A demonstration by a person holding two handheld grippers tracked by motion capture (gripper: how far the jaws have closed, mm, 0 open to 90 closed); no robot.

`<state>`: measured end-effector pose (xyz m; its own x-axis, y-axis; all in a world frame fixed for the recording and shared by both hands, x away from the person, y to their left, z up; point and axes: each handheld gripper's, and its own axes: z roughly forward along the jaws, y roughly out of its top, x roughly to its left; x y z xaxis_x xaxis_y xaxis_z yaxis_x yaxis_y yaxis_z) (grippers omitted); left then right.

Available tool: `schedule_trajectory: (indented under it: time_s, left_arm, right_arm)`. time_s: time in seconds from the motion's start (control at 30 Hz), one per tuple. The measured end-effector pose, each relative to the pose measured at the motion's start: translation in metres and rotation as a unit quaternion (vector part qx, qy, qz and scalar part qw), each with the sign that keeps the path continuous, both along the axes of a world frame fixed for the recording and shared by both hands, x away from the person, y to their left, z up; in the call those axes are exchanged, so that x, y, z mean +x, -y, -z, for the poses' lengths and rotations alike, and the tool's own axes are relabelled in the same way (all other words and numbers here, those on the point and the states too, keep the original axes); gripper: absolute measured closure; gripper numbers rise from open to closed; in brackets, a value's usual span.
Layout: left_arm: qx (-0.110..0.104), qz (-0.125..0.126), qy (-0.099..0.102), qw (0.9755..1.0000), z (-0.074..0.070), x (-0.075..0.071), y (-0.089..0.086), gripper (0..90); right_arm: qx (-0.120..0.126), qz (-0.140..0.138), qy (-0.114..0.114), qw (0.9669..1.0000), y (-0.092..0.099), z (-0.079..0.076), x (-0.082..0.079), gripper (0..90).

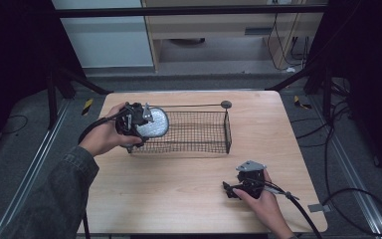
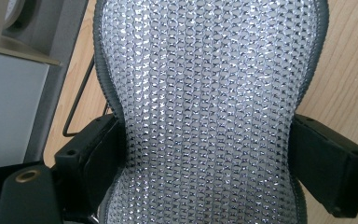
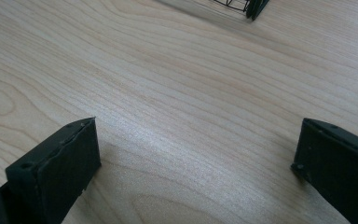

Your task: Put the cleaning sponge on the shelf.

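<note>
A silvery mesh pad [image 1: 153, 123] with a grey rim is held at the left end of a black wire basket [image 1: 194, 132]. My left gripper [image 1: 140, 122] is shut on it. In the left gripper view the silvery mesh pad [image 2: 209, 107] bulges out above the two black jaws that squeeze its waist. My right gripper [image 1: 235, 191] rests low on the wooden table [image 1: 179, 189] near the front right. Its fingers [image 3: 56, 163] stand wide apart with bare wood between them, and a corner of the wire basket [image 3: 249, 7] shows far off.
A thin black rod with a round knob [image 1: 226, 104] lies along the far side of the basket. Black frame posts [image 1: 308, 69] stand at the table's far corners. Cables [image 1: 358, 199] trail on the floor to the right.
</note>
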<state>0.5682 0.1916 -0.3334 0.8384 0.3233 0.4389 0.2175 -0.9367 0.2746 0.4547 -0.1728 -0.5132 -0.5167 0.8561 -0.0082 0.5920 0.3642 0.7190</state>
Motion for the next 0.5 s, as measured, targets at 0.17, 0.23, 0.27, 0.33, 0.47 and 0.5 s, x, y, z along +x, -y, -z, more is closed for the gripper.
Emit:
schedule_trajectory:
  time_s: [0.17, 0.23, 0.27, 0.33, 0.47, 0.5]
  left_arm:
    - [0.003, -0.001, 0.002, 1.0000, -0.001, 0.006, -0.002, 13.3]
    - [0.000, -0.001, 0.005, 1.0000, -0.001, 0.008, -0.002, 13.4]
    - [0.003, -0.001, 0.003, 1.0000, -0.003, 0.009, -0.002, 13.3]
    - [0.001, -0.001, 0.005, 1.0000, -0.004, 0.010, -0.003, 13.3]
    - [-0.001, 0.002, 0.008, 1.0000, -0.003, 0.013, -0.002, 13.4]
    - [0.002, 0.002, 0.007, 1.0000, -0.004, 0.014, -0.002, 13.3]
  right_arm:
    - [0.000, 0.000, 0.000, 1.0000, 0.000, 0.000, 0.000, 0.4]
    - [0.000, 0.000, 0.000, 1.0000, 0.000, 0.000, 0.000, 0.4]
    - [0.000, 0.000, 0.000, 1.0000, 0.000, 0.000, 0.000, 0.4]
    - [0.000, 0.000, 0.000, 1.0000, 0.000, 0.000, 0.000, 0.4]
    - [0.002, 0.002, 0.000, 1.0000, 0.000, 0.000, 0.000, 0.4]
    - [0.002, 0.001, 0.000, 1.0000, 0.000, 0.000, 0.000, 0.4]
